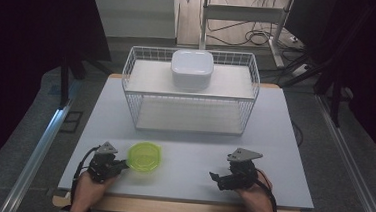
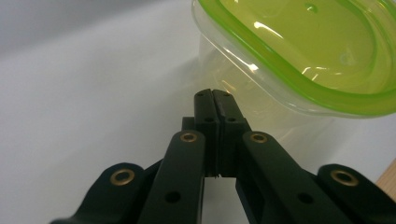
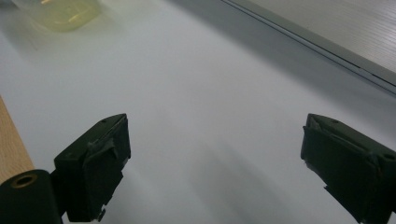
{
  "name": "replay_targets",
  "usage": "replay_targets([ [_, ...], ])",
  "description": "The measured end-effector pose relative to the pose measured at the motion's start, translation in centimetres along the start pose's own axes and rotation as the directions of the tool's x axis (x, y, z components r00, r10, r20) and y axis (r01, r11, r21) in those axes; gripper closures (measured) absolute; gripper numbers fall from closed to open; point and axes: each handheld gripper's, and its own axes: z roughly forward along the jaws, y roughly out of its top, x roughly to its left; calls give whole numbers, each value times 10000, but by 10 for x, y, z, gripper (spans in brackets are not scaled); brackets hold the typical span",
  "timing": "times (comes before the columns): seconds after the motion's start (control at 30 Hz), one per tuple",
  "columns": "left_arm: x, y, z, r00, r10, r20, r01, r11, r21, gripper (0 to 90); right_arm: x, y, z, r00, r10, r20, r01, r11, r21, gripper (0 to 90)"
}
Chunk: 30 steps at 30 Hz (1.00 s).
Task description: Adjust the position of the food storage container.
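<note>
A clear tub with a lime-green lid (image 1: 144, 156) sits on the white table top (image 1: 188, 146) near the front left. My left gripper (image 1: 123, 165) lies just left of it with its tips pointed at the tub's side. In the left gripper view the jaws (image 2: 214, 94) are pressed together with nothing between them, their tips right at the clear wall of the tub (image 2: 299, 51) below the green rim. My right gripper (image 1: 215, 180) rests near the front right. In the right gripper view it (image 3: 215, 156) stands wide open over bare table, with the tub (image 3: 60, 11) blurred far off.
A white wire rack (image 1: 190, 93) with two shelves stands across the back middle of the table. A white lidded box (image 1: 192, 68) sits on its upper shelf. The table's wooden front edge (image 1: 184, 208) runs just behind both hands. Cables lie on the floor beyond.
</note>
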Motion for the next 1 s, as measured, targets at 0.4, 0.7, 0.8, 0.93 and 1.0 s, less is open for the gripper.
replay_targets([
  [0.4, -27, 18, 23, 9965, 734, 398, -741, 9971, 177, 895, 1, 0, 2, 10000, 8, -62, -8, 10000, 60, 90],
  [0.7, -50, 30, 40, 9879, 1337, 791, -1367, 9900, 339, 891, 0, 0, 2, 10000, 36, -92, -35, 10000, 48, 89],
  [0.8, -57, 35, 45, 9854, 1459, 874, -1486, 9886, 256, 891, 1, -1, 2, 9999, 36, -111, -35, 10000, 50, 90],
  [0.93, -66, 39, 52, 9815, 1644, 981, -1671, 9858, 194, 886, 0, -1, 3, 9999, 57, -151, -55, 9999, 107, 89],
  [1.0, -70, 40, 55, 9787, 1800, 991, -1831, 9828, 226, 878, 0, -1, 3, 9998, 103, -198, -100, 9999, 129, 89],
])
